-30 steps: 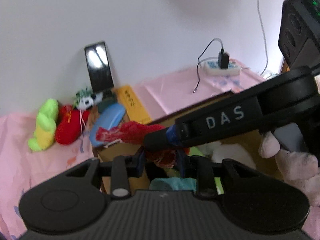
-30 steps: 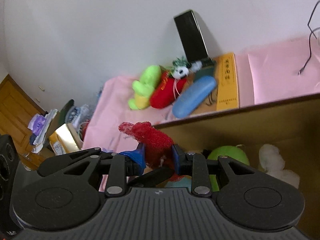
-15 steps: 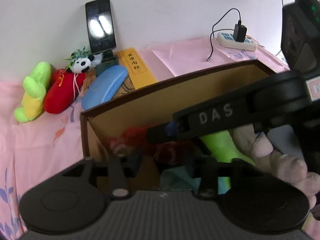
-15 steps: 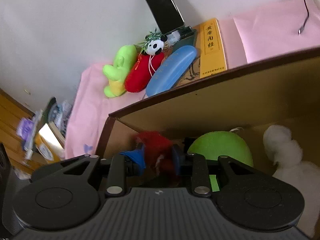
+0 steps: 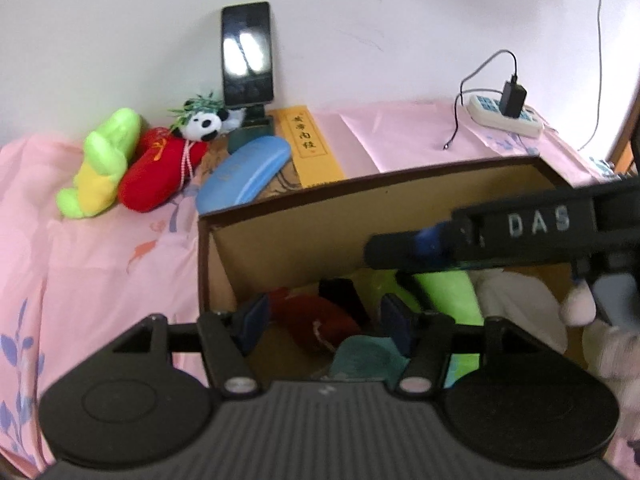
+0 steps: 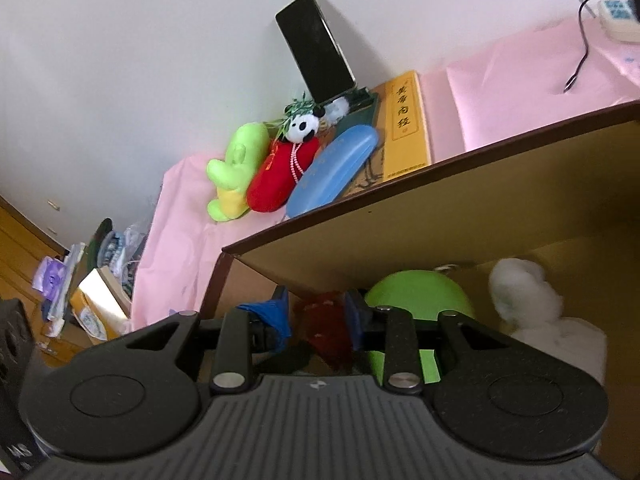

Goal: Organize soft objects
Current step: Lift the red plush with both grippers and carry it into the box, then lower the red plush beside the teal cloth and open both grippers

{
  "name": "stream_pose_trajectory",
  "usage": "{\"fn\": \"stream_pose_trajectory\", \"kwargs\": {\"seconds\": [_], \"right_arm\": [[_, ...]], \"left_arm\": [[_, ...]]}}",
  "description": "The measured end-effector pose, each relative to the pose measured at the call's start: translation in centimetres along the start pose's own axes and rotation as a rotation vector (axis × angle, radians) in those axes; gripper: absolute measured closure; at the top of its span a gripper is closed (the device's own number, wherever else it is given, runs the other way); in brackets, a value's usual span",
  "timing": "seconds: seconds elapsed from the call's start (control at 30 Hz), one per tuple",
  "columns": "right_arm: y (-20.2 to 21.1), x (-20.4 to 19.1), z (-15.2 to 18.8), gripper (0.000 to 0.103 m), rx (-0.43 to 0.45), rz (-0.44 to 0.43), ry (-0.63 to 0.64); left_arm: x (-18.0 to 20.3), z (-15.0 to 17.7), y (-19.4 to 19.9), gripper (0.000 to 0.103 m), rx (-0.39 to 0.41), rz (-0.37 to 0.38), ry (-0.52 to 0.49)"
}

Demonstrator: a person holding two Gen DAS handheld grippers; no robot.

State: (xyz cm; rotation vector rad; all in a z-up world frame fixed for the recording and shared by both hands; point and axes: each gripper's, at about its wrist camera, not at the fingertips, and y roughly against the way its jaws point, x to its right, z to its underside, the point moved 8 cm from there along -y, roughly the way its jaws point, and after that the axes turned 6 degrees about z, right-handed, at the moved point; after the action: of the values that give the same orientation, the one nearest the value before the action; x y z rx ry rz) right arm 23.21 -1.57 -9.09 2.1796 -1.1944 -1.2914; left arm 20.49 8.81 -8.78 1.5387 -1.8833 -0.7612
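Observation:
A red mesh soft toy lies inside the open cardboard box, beside a green plush, a white plush and a teal item. My left gripper is open above the box, with the red toy lying between its fingers. My right gripper is open in the box corner, the red toy loose between its fingers; its arm marked DAS crosses the left wrist view. A green-yellow plush and a red panda plush lie on the pink cloth.
A blue glasses case, a yellow book and a phone on a stand sit behind the box against the wall. A power strip with charger lies at the back right. Clutter sits on the floor at left.
Both grippers carried the red mesh toy down into the box. Both pairs of jaws have opened, and the toy now rests inside the box.

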Motion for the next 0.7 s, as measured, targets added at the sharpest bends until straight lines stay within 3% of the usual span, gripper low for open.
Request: {"fn": "stream_pose_trajectory", "kwargs": {"seconds": [0.7], "right_arm": [[5.6, -0.5, 3.5, 0.088, 0.069, 0.168, 0.123]], "left_arm": [[1.4, 1.3, 5.5, 0.038, 0.007, -0.166, 0.066]]}}
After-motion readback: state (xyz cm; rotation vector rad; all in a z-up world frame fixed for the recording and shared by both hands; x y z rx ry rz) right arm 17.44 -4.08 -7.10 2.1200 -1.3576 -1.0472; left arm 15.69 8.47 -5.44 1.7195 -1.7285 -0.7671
